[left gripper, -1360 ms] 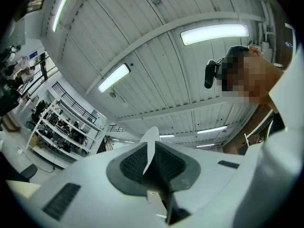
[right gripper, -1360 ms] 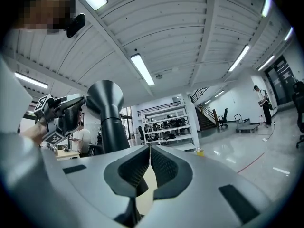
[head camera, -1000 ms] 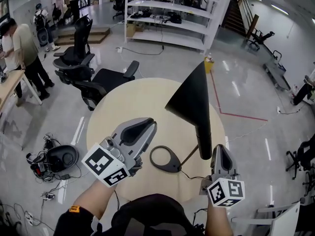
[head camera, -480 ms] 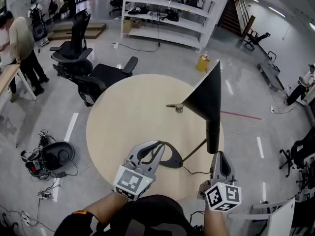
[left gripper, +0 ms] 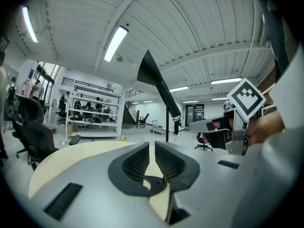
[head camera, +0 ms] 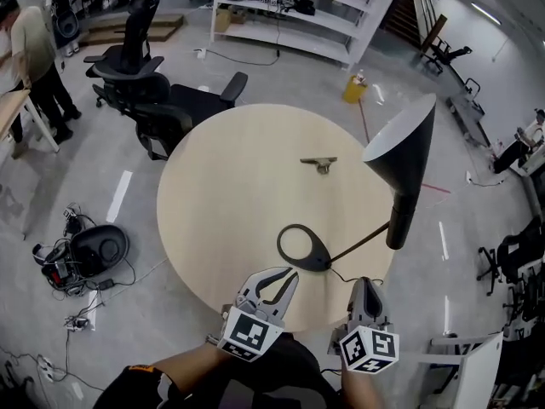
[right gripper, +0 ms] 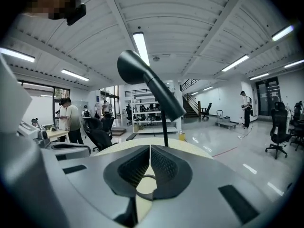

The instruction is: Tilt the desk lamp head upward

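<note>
The black desk lamp stands on a round beige table [head camera: 221,194]. Its ring base [head camera: 302,247] lies near the front edge and a thin arm slants right to the cone head [head camera: 404,156]. The head is raised at the table's right rim, its wide mouth turned up and away. The head [left gripper: 154,77] also shows in the left gripper view, and the head [right gripper: 142,77] in the right gripper view. My left gripper [head camera: 287,276] hovers just in front of the base, a narrow gap between its jaws, holding nothing. My right gripper [head camera: 366,283] is shut and empty, below the lamp arm.
A small metal clip [head camera: 319,163] lies on the table's far right part. Black office chairs [head camera: 162,100] stand at the back left and white shelving [head camera: 289,15] behind them. Cables and a black device [head camera: 85,258] lie on the floor at left. People stand at the far left.
The lamp head has swung from hanging mouth-down over the table to raised at the right rim. Both grippers have drawn back to the table's front edge, the left one moving right.
</note>
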The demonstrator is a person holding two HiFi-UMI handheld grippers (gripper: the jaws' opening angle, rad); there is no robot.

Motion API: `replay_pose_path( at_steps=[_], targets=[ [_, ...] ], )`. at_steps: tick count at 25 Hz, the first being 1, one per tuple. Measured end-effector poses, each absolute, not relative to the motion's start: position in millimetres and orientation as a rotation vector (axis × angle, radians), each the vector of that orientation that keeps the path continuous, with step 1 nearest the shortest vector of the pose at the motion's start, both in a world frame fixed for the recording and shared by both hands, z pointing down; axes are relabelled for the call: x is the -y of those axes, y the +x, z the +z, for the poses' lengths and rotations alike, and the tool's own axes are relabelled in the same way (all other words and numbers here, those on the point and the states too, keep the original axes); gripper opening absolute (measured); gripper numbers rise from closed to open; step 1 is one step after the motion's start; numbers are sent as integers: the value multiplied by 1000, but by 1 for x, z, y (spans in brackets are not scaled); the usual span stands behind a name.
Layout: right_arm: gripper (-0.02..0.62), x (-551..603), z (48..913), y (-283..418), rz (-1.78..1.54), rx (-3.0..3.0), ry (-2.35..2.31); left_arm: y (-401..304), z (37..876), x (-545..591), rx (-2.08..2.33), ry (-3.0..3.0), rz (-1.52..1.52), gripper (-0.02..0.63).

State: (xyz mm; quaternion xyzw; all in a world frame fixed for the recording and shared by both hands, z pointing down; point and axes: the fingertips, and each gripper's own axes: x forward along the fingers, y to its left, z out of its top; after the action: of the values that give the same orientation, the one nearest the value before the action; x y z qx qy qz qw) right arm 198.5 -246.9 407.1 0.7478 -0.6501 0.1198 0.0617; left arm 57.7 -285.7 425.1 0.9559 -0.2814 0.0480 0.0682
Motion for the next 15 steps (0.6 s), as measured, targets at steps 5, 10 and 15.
replay_pose_path(
  at_steps=[5,10,15],
  targets=[
    [17,240,429,170,393,1935,2223,33,453,282,861,2858,197,84],
    [17,229,429,160,388,1949,2189,16,451,271,934,2841,203,51],
    [17,200,434,159,376,2005,2135,17,449,241,1003,2826,200,48]
  ],
)
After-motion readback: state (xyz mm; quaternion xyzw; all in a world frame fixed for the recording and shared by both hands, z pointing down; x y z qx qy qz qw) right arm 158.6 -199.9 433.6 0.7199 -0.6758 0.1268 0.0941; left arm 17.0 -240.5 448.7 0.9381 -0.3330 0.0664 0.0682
